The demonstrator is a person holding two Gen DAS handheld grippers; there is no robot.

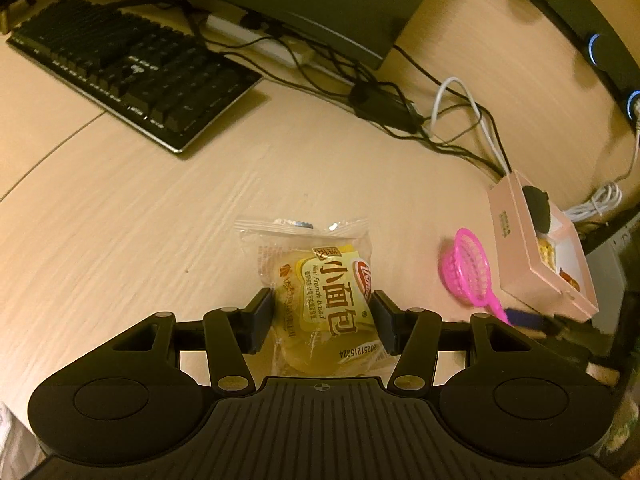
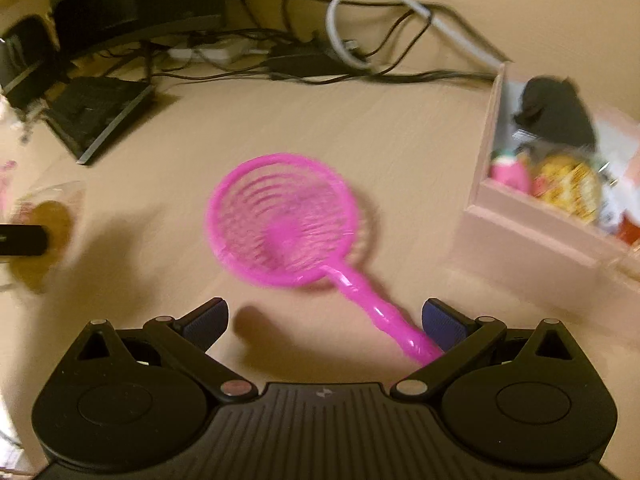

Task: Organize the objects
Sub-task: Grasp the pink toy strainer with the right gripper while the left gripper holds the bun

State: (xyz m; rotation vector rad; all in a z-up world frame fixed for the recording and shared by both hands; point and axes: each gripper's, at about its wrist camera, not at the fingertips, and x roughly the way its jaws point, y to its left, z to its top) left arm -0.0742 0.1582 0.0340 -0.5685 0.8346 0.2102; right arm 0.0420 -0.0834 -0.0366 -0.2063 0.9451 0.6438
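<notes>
Currently mid-sort: left gripper clamped on bread packet, pink box at 2 o'clock. Right gripper spread wide around pink strainer handle; close, then carry to box.

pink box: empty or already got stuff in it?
Not empty. The pink box holds a yellow packet, a black item and a small pink thing; blur hides the rest.
</notes>
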